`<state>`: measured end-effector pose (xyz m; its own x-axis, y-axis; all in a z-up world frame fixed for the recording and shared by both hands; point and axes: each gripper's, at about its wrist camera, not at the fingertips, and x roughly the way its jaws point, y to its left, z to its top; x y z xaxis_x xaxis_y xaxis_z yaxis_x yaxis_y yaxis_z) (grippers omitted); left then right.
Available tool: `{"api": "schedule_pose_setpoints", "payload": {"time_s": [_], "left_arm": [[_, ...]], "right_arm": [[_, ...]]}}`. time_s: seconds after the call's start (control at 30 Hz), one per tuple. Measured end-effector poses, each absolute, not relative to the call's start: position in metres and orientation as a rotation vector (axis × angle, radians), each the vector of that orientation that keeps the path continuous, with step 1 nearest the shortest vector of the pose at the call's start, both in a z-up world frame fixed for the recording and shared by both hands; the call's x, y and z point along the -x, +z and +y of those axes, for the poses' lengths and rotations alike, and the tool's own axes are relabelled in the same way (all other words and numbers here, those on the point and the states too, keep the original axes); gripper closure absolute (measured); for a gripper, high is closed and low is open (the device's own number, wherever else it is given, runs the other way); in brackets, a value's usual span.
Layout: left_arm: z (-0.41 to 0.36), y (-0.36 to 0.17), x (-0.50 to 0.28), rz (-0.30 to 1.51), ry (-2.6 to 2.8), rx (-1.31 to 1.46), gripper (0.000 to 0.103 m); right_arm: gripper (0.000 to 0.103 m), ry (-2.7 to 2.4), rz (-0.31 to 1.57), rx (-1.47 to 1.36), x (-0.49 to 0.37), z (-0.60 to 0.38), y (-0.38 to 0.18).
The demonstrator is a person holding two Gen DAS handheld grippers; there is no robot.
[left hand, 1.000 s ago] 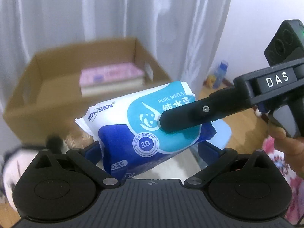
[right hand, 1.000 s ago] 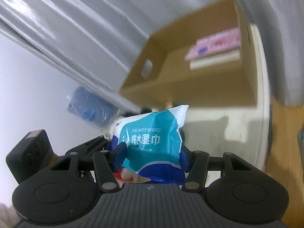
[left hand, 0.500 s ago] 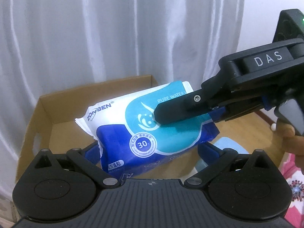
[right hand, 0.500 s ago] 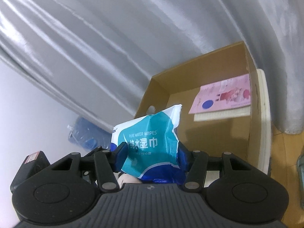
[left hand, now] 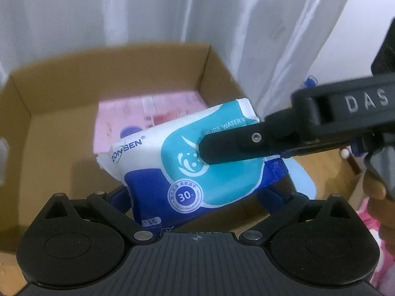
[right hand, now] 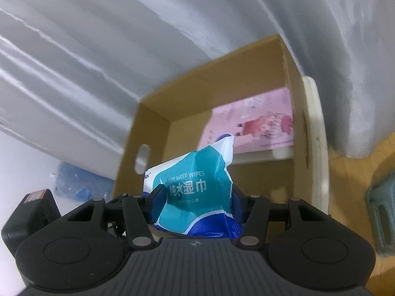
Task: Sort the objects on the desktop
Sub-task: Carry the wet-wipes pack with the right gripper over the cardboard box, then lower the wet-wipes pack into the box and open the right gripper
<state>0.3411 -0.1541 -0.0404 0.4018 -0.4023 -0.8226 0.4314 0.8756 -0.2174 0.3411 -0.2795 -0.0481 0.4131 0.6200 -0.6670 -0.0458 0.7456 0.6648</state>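
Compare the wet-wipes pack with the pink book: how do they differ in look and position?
The wet-wipes pack is teal, blue and white; the pink book is pale pink. The pack is held tilted in the air by both grippers; the book lies flat inside the cardboard box. The pack looks soft and puffy; the book looks flat and stiff.

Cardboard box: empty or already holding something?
Not empty: the open brown cardboard box holds a flat pink book on its floor.

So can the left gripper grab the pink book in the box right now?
Probably not. The left gripper and right gripper both have their jaws shut on the wipes pack, which hangs between them and the pink book in the cardboard box.
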Motion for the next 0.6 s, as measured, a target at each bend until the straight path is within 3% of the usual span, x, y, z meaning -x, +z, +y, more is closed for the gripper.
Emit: {"api": "schedule_pose_setpoints", "payload": {"time_s": [0.27,0.6], "left_arm": [[-0.151,-0.076,-0.365,1.182,-0.532,0.038,0.002],[-0.154,-0.091,-0.365,1.272,-0.523,0.104,0.003]], "right_arm": [[0.045,0.394,1.122,-0.577,-0.346,-0.281,-0.066],[0.036,0.403,1.084,-0.606,-0.347,-0.300,-0.061]]}}
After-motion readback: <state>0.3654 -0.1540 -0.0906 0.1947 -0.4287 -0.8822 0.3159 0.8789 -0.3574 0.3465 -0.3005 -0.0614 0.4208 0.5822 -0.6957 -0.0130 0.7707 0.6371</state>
